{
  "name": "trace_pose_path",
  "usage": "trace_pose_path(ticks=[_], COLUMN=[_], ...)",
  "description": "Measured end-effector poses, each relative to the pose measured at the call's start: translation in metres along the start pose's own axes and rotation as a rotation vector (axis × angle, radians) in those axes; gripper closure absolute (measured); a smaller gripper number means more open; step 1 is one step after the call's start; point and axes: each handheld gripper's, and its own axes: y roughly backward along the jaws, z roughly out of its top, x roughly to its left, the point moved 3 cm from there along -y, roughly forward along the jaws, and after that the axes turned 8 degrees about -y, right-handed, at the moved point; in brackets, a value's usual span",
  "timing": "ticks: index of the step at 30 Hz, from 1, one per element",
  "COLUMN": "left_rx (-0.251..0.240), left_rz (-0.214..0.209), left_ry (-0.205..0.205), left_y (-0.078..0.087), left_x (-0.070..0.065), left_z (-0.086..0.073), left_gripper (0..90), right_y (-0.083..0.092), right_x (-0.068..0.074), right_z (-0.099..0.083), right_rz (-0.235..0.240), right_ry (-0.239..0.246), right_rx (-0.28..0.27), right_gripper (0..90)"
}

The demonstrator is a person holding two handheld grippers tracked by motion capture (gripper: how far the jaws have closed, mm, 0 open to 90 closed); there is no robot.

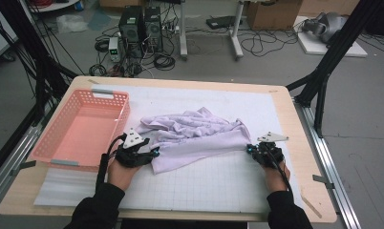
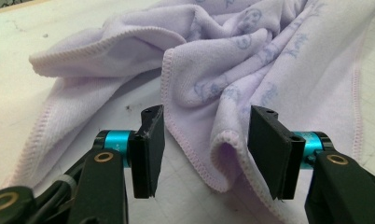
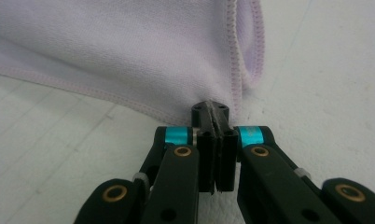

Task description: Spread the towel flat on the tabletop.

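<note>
- Lilac towel (image 1: 195, 136) lies crumpled mid-desk, long axis running left–right, parallel to the near edge.
- My left gripper (image 2: 204, 154): jaws apart, a folded hem between them, unpinched.
- My right gripper (image 3: 215, 116): jaws together at the towel's right corner; whether cloth is caught, I cannot tell.

The lilac towel (image 2: 251, 60) bears faint blue printed marks, too blurred to read.
</note>
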Motion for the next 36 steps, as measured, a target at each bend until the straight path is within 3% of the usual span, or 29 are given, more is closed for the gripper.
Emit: trace_pose_path(ticks=[3, 4, 6, 8, 9, 10, 11, 13, 17, 19, 21, 22, 24, 25, 26, 27, 28, 30, 33, 36], left_rx=[-0.003, -0.005, -0.006, -0.003, 0.001, 0.000, 0.002, 0.004, 0.006, 0.003, 0.001, 0.007, 0.011, 0.013, 0.022, 0.022, 0.020, 0.027, 0.025, 0.031], left_rz=[-0.001, -0.001, -0.001, -0.002, -0.004, -0.004, -0.003, -0.005, -0.009, -0.010, -0.011, -0.013, -0.013, -0.016, -0.018, -0.018, -0.018, -0.018, -0.020, -0.029], left_ry=[-0.002, -0.003, 0.000, -0.002, -0.002, -0.005, -0.003, -0.002, -0.001, -0.002, -0.004, -0.009, -0.013, -0.014, -0.021, -0.021, -0.018, -0.021, -0.027, -0.037], left_y=[0.001, 0.001, 0.001, 0.001, 0.000, 0.000, 0.000, 0.000, 0.003, 0.003, 0.004, 0.005, 0.005, 0.005, 0.005, 0.005, 0.006, 0.007, 0.009, 0.012], left_x=[-0.001, -0.002, -0.002, -0.002, -0.002, -0.002, -0.002, -0.002, -0.003, -0.004, -0.005, -0.007, -0.008, -0.009, -0.011, -0.011, -0.012, -0.014, -0.016, -0.019], left_z=[0.000, 0.000, 0.000, 0.000, 0.000, 0.000, 0.000, -0.001, -0.002, -0.002, -0.002, -0.003, -0.004, -0.005, -0.006, -0.006, -0.007, -0.008, -0.008, -0.010], left_gripper=[46.7, 46.7, 46.7, 46.9, 46.9, 46.8, 46.9, 47.0, 47.4, 47.7, 47.7, 47.7, 47.7, 47.7, 47.7, 47.6, 47.7, 47.7, 47.7, 50.3], right_y=[0.005, 0.006, 0.006, -0.001, -0.005, -0.005, -0.005, -0.004, 0.004, 0.009, 0.011, 0.009, 0.005, -0.001, -0.007, -0.007, -0.007, -0.004, 0.006, 0.020], right_x=[0.000, 0.000, 0.000, 0.002, 0.004, 0.004, 0.006, 0.008, 0.007, 0.005, 0.002, 0.000, -0.001, 0.000, 0.003, 0.003, 0.009, 0.011, 0.007, 0.005], right_z=[0.000, 0.002, 0.004, 0.002, 0.001, 0.002, 0.002, 0.002, -0.001, -0.003, 0.000, 0.002, 0.004, 0.004, 0.004, 0.004, 0.005, 0.004, -0.003, -0.010], right_rz=[-0.012, -0.021, -0.022, -0.032, -0.041, -0.020, -0.009, -0.028, -0.014, -0.008, -0.037, -0.035, -0.030, -0.041, -0.069, -0.069, -0.057, -0.072, -0.049, -0.055], right_ry=[-0.006, -0.011, -0.043, -0.024, -0.008, -0.002, 0.003, 0.028, -0.005, -0.010, -0.055, -0.089, -0.103, -0.102, -0.086, -0.086, -0.072, -0.043, -0.093, -0.096], right_rx=[-0.029, -0.063, -0.080, -0.041, -0.018, -0.016, -0.010, -0.003, 0.018, -0.010, -0.072, -0.083, -0.082, -0.063, -0.037, -0.037, -0.016, 0.006, 0.023, 0.058], right_gripper=[85.3, 68.5, 61.4, 65.6, 72.4, 85.8, 89.4, 89.8, 90.0, 89.0, 62.0, 60.6, 59.6, 59.8, 74.3, 74.3, 84.9, 86.0, 86.0, 86.0])
